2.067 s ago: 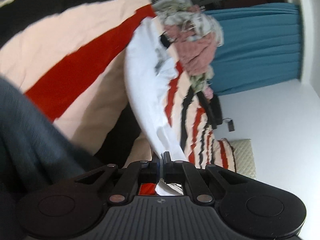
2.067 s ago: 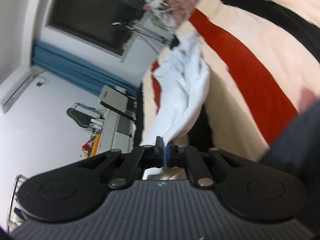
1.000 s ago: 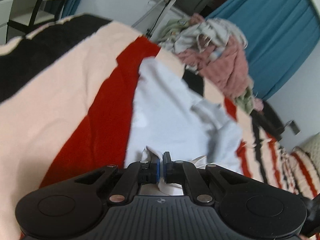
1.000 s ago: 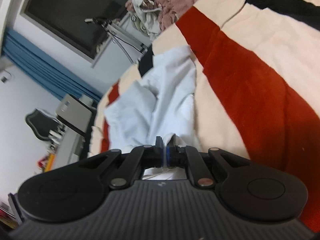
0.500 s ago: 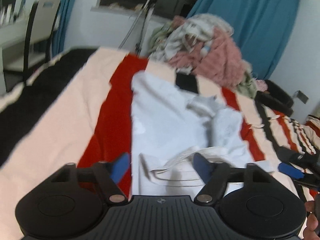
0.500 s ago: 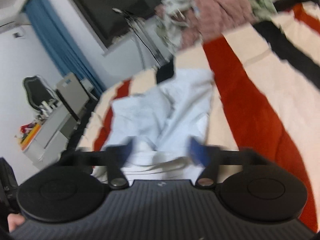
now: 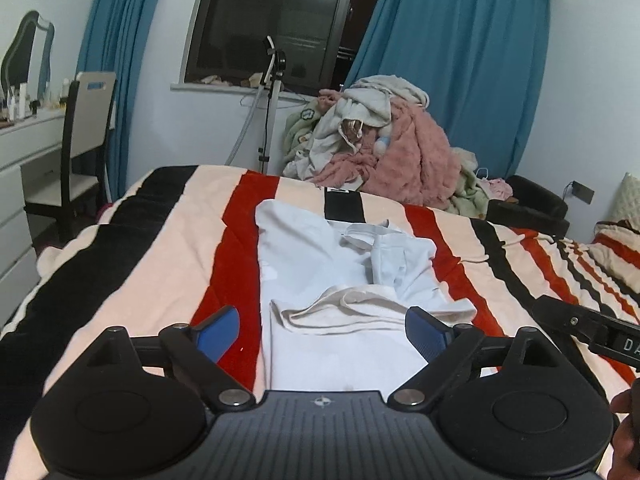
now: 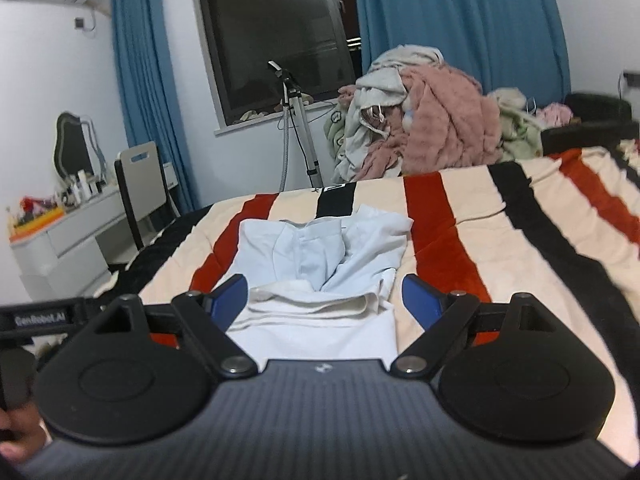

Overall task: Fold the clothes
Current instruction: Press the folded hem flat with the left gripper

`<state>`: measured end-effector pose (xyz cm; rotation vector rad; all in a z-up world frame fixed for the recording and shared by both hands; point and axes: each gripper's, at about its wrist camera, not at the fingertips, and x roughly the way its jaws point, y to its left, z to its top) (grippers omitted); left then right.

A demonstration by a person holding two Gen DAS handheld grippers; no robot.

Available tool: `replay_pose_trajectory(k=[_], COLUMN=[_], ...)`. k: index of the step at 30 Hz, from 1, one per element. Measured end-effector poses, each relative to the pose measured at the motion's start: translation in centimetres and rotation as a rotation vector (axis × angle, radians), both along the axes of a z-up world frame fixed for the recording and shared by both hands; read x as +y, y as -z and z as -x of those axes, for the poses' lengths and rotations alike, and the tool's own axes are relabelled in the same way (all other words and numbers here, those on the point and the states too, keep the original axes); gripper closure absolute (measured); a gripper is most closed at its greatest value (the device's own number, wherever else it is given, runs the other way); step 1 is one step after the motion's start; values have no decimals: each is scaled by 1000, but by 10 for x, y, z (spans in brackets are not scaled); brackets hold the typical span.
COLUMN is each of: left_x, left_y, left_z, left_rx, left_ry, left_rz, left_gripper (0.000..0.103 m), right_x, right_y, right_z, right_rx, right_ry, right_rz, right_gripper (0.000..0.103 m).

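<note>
A pale blue-white garment [image 7: 320,264] lies flat on the striped bed, its near hem folded back into a cream band [image 7: 352,312]. My left gripper [image 7: 320,330] hovers just in front of that hem, open, nothing between its blue pads [image 7: 218,330]. In the right wrist view the same garment [image 8: 320,248] lies ahead, and my right gripper [image 8: 324,298] is open above its near folded edge [image 8: 312,304]. Part of the right gripper's body [image 7: 580,324] shows at the right edge of the left wrist view.
The bed carries a red, black and cream striped blanket [image 7: 160,264]. A heap of pink and grey clothes [image 7: 384,140] sits at the far end. A tripod stand [image 7: 270,104] stands by the window, a chair [image 7: 80,128] and white dresser at left. A hand [image 8: 16,436] grips the left tool.
Both grippers held the white garment shut and swung it down onto the bed. They opened half a second ago, let it go, and have drawn back and levelled out.
</note>
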<state>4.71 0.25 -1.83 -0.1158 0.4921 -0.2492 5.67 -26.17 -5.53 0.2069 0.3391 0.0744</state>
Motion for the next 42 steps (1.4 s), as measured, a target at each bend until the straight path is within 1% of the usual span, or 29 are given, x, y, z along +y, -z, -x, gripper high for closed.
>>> replay_pose_trajectory(k=[3, 8, 9, 10, 11, 15, 16, 17, 18, 19, 20, 23, 25, 35, 37, 38, 39, 40, 41, 42], left_x=[2, 2, 3, 3, 3, 3, 3, 3, 3, 3, 4, 9, 16, 38, 42, 44, 46, 48, 51, 50], left_y=[0, 4, 6, 7, 8, 11, 12, 12, 12, 13, 14, 20, 26, 92, 106, 112, 119, 126, 132, 132], left_z=[11, 8, 6, 5, 3, 0, -1, -1, -1, -1, -1, -5, -11, -31, -35, -38, -40, -42, -44, -44], left_rx=[-5, 14, 21, 27, 32, 45, 48, 52, 55, 62, 69, 141, 222, 482, 533, 558, 584, 609, 635, 613], left_ry=[-3, -6, -7, -8, -10, -1, 2, 5, 8, 10, 12, 24, 18, -83, -104, -115, -125, -136, -146, -165], left_rz=[7, 6, 10, 10, 9, 16, 22, 27, 31, 37, 43, 111, 185, 518, 584, 618, 651, 684, 717, 701], left_gripper=[10, 10, 10, 10, 10, 10, 10, 10, 10, 10, 10, 10, 10, 12, 15, 20, 32, 37, 51, 65], right_x=[6, 12, 14, 15, 16, 12, 12, 13, 13, 14, 15, 14, 14, 15, 16, 16, 16, 17, 17, 18], right_y=[-1, 1, 1, 1, 2, 5, 6, 7, 8, 9, 10, 12, 12, 15, 16, 16, 17, 17, 18, 18], right_z=[9, 9, 8, 8, 7, 1, -1, -2, -3, -3, -4, -5, -5, -6, -7, -8, -8, -9, -9, -10], right_rx=[-18, -11, -9, -5, 0, 18, 24, 32, 28, 26, 29, 36, 35, 49, 55, 58, 60, 61, 63, 65], right_ry=[11, -15, -21, -10, 0, 1, 5, 18, 31, 43, 45, 43, 46, 60, 60, 59, 60, 60, 59, 59], right_rz=[22, 47, 51, 65, 76, 45, 43, 50, 58, 67, 74, 67, 74, 84, 86, 87, 88, 90, 91, 92], right_gripper=[17, 19, 24, 39, 45, 45, 34, 19, 15, 18, 18, 18, 18, 18, 17, 18, 18, 18, 18, 18])
